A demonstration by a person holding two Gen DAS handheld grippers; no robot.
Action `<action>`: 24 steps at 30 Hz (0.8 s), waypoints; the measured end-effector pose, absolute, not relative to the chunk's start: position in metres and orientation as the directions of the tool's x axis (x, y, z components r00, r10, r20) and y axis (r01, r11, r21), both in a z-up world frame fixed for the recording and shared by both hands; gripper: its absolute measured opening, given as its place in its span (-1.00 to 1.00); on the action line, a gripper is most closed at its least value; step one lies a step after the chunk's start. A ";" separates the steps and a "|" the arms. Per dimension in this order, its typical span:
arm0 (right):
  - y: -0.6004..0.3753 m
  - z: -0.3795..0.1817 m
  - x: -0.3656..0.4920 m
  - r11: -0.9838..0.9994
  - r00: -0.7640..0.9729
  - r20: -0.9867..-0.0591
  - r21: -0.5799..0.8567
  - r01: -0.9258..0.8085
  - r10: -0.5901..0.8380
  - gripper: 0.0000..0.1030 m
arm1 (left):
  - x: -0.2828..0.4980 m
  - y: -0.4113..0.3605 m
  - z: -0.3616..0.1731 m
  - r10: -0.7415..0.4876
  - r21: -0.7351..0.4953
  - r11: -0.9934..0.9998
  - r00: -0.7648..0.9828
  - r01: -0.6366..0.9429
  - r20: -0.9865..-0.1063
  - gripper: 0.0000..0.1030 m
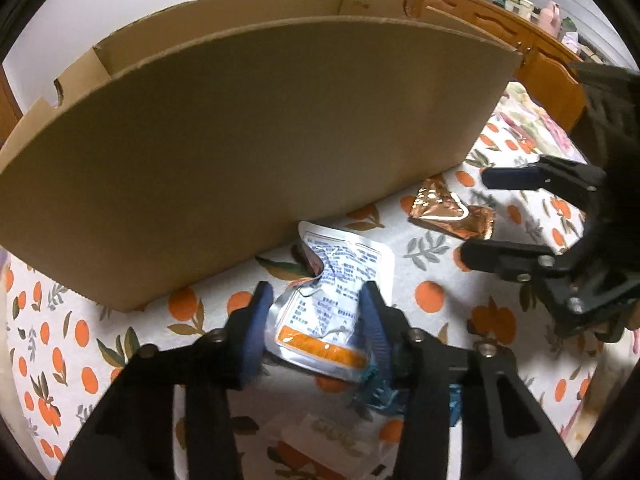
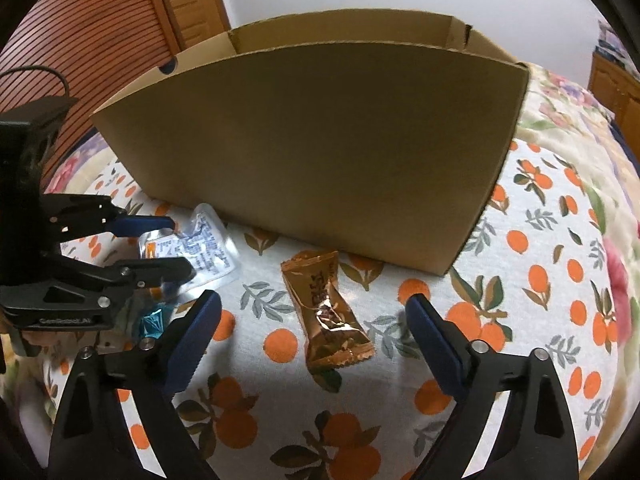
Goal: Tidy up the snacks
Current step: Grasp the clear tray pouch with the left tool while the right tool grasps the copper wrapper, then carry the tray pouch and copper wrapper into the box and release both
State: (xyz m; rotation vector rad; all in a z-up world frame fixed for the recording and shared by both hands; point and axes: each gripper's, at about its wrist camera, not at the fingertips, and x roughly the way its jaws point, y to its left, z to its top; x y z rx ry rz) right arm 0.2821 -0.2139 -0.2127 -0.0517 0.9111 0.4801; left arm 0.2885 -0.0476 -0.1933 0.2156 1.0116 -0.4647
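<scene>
Slippage is the likeliest failure: the white pouch (image 1: 332, 292) is pinched by the left gripper (image 1: 316, 320) only along its crumpled edges and could be dropped short of the cardboard box (image 1: 248, 152) just behind it. The right gripper (image 2: 314, 332) is held spread wide around the copper wrapper (image 2: 326, 312), untouched on the tablecloth (image 2: 540, 280). The box interior is hidden, and a blue wrapper (image 1: 380, 394) is partly blocked.
</scene>
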 end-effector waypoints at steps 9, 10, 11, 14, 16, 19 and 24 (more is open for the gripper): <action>-0.207 -0.222 0.290 0.885 0.481 -0.792 0.154 -0.439 0.376 0.58 | 0.282 -0.058 -0.175 -0.339 -0.082 0.852 0.426 0.516 -0.839 -0.95; -0.208 -0.222 0.290 0.886 0.481 -0.792 0.154 -0.438 0.375 0.57 | 0.281 -0.059 -0.174 -0.340 -0.082 0.852 0.426 0.517 -0.839 -0.96; -0.207 -0.222 0.290 0.886 0.481 -0.793 0.153 -0.438 0.374 0.55 | 0.281 -0.059 -0.174 -0.340 -0.083 0.852 0.425 0.517 -0.839 -0.96; -0.210 -0.222 0.289 0.887 0.484 -0.794 0.144 -0.439 0.368 0.26 | 0.281 -0.062 -0.172 -0.342 -0.086 0.850 0.420 0.519 -0.841 -0.98; -0.209 -0.222 0.289 0.889 0.486 -0.799 0.127 -0.440 0.354 -0.23 | 0.281 -0.063 -0.170 -0.342 -0.091 0.850 0.413 0.518 -0.844 -0.99; -0.212 -0.221 0.290 0.891 0.480 -0.809 0.114 -0.439 0.340 -0.62 | 0.279 -0.063 -0.165 -0.335 -0.083 0.851 0.415 0.519 -0.846 -1.00; -0.214 -0.220 0.288 0.887 0.470 -0.812 0.120 -0.446 0.346 -0.64 | 0.273 -0.058 -0.152 -0.340 -0.079 0.849 0.425 0.522 -0.839 -1.00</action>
